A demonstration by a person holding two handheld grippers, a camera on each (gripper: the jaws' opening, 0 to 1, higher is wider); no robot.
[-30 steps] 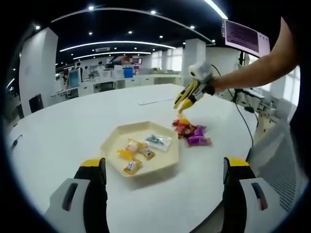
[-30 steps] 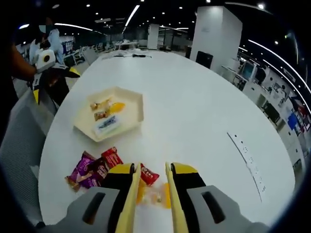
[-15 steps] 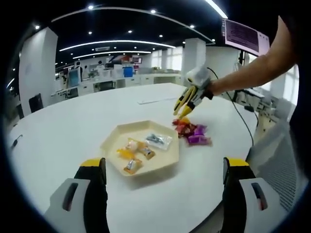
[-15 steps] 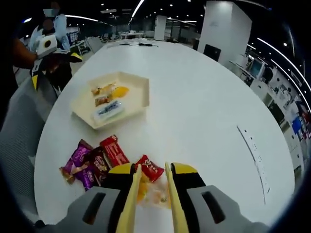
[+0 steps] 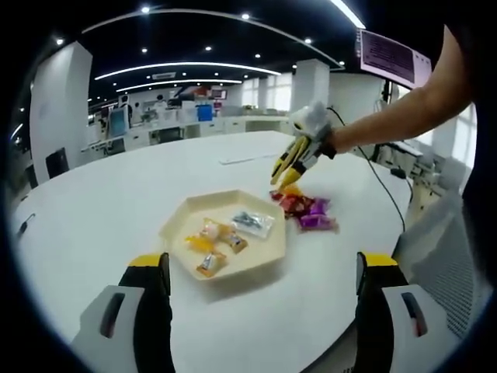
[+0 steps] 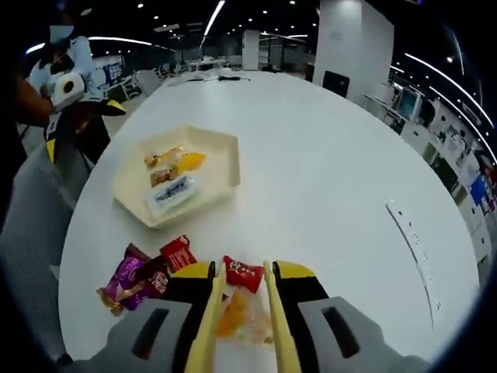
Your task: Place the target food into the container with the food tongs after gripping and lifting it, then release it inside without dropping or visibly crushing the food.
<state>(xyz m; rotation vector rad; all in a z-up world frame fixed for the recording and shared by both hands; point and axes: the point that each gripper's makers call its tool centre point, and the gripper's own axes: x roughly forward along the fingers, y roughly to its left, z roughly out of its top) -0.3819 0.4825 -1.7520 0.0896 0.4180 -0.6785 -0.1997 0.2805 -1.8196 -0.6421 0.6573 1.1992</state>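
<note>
A big, smooth, round white surface [image 5: 116, 202] carries a pale yellow tray [image 5: 180, 220] with six flat sides and a low rim. Inside the tray lie small wrapped sweets: a clear shiny packet [image 5: 252, 223], a yellow-orange crinkly one [image 5: 199, 244] and two little brown ones. Just beside the tray sits a small heap of shiny candy wrappers [image 5: 304, 212], purple and red, all wrinkled. In the left gripper view, the left gripper [image 5: 262, 311] shows two chunky grey fingers with black and yellow tips, spread far apart and holding nothing, low over the near edge of the surface. Further away, a person's bare arm [image 5: 392, 116] reaches in from the right and holds the right gripper [image 5: 286, 172] above the candy heap, near the tray's far corner. In the right gripper view, the right gripper [image 6: 241, 318] has thin yellow tong blades fixed on its fingers, set close together, and between them is a soft orange candy in a clear wrapper [image 6: 235, 317]. It hangs above the surface, well apart from the tray [image 6: 225, 159]. A red wrapper [image 6: 243, 273] lies just past the finger tips, and the purple and red heap [image 6: 140, 273] lies to the left.
</note>
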